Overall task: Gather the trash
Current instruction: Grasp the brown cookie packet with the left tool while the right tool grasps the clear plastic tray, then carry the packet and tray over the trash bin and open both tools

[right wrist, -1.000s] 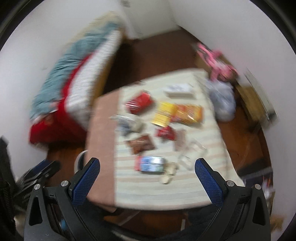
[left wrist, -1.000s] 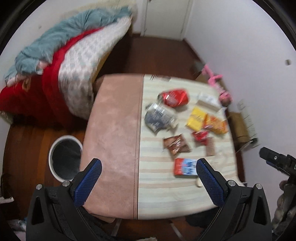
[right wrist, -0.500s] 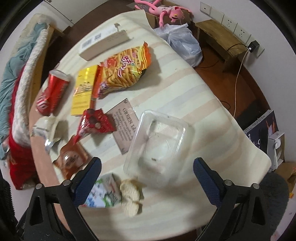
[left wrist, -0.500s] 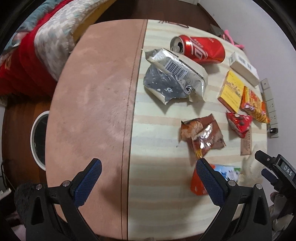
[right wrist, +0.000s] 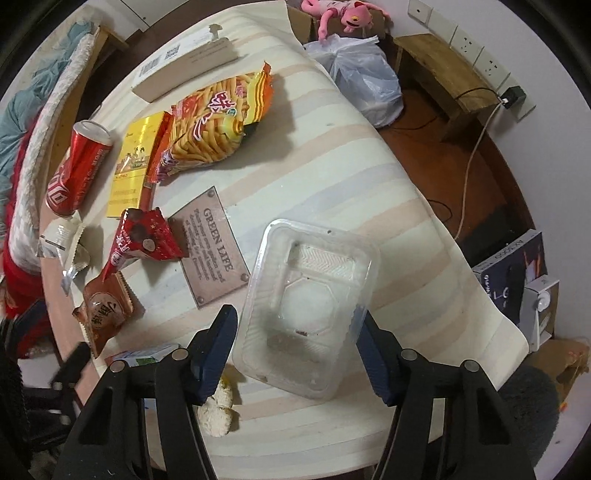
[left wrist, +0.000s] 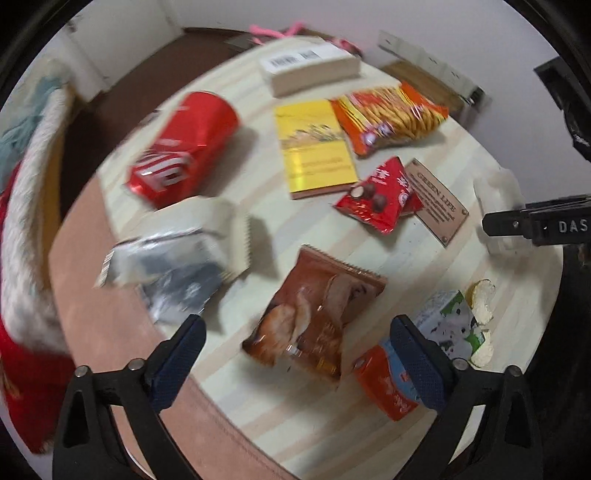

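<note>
Trash litters the striped table (right wrist: 369, 166). My right gripper (right wrist: 295, 332) points down over a clear plastic tray (right wrist: 314, 295). Its jaws are closing, with the tray between them and a thin gap still showing at the left pad. My left gripper (left wrist: 295, 354) hangs open above a brown snack wrapper (left wrist: 317, 317), touching nothing. Around it lie a red can (left wrist: 184, 147), a silver wrapper (left wrist: 173, 266), a yellow pack (left wrist: 317, 147), an orange snack bag (left wrist: 391, 114), a small red wrapper (left wrist: 380, 195), a carton (left wrist: 384, 380) and bitten crackers (left wrist: 480, 299).
A brown plaque (right wrist: 210, 251) and a long white box (right wrist: 184, 62) also lie on the table. Beyond its right edge are a plastic bag (right wrist: 362, 81), a pink toy (right wrist: 343, 14) and a wooden bench (right wrist: 443, 66). A bed (left wrist: 26, 184) stands left.
Both grippers have dropped close to the table. The right jaws have narrowed around the clear tray. The left gripper has rolled and shifted over the brown wrapper.
</note>
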A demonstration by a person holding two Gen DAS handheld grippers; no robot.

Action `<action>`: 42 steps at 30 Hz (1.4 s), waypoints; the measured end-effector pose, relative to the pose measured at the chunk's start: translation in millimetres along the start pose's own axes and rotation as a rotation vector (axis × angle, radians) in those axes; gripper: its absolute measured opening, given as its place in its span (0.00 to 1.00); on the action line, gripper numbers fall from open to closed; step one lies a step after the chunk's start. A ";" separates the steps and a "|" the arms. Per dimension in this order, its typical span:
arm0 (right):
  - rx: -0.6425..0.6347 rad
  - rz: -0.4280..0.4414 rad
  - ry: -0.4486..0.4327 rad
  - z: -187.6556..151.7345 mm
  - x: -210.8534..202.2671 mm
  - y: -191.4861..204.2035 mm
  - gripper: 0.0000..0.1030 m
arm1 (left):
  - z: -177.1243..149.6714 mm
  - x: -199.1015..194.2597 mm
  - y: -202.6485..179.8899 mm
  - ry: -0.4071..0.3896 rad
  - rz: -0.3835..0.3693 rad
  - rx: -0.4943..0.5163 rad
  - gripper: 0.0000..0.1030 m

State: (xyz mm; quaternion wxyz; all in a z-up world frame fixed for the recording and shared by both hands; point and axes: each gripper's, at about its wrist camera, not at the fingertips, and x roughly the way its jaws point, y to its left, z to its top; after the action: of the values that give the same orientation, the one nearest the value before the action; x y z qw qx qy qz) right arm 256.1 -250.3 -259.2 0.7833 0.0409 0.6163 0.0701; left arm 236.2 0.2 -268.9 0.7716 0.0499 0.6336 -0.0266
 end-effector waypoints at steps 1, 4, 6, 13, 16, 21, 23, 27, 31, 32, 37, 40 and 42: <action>-0.002 0.001 0.006 0.3 1.0 -0.3 0.64 | 3.1 3.9 1.9 0.015 -0.018 0.005 0.96; -0.007 0.001 0.017 4.4 4.1 1.0 0.64 | 12.1 17.7 4.4 0.055 -0.056 -0.001 0.83; -0.010 -0.008 0.023 6.1 6.5 2.5 0.64 | 14.6 22.0 7.1 0.080 -0.056 -0.017 0.66; -0.054 -0.048 0.015 3.3 7.3 15.1 0.63 | -0.5 12.6 19.9 0.070 -0.036 -0.116 0.45; -0.067 -0.059 -0.001 -0.1 5.4 16.6 0.61 | -21.4 -1.4 33.4 0.033 -0.010 -0.196 0.44; -0.097 -0.060 -0.028 -8.6 -2.0 26.8 0.59 | -57.8 -35.9 46.0 -0.044 0.075 -0.310 0.44; -0.109 -0.047 -0.041 -13.1 -7.8 30.5 0.59 | -71.0 -54.5 47.0 -0.074 0.100 -0.356 0.44; -0.162 -0.027 -0.099 -28.4 -27.8 48.7 0.59 | -103.6 -97.7 55.1 -0.139 0.144 -0.453 0.44; -0.226 0.001 -0.138 -45.9 -52.0 72.9 0.58 | -108.6 -118.2 43.9 -0.202 0.173 -0.519 0.44; -0.241 0.009 -0.148 -48.2 -57.1 78.1 0.58 | -115.1 -129.6 46.7 -0.222 0.179 -0.536 0.44; -0.345 0.070 -0.219 -68.2 -97.0 122.9 0.58 | -133.5 -162.8 59.2 -0.318 0.213 -0.612 0.44; -0.403 0.124 -0.260 -86.5 -118.5 153.2 0.58 | -155.5 -185.6 73.3 -0.364 0.224 -0.655 0.44; -0.441 0.162 -0.282 -99.2 -134.3 175.9 0.58 | -170.7 -194.7 82.7 -0.385 0.221 -0.683 0.44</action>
State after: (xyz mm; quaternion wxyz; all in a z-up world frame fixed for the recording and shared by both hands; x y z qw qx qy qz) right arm 118.4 -100.5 -127.3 0.8433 -0.0723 0.4655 0.2588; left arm 40.2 97.0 -107.2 0.8466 -0.1472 0.4408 0.2595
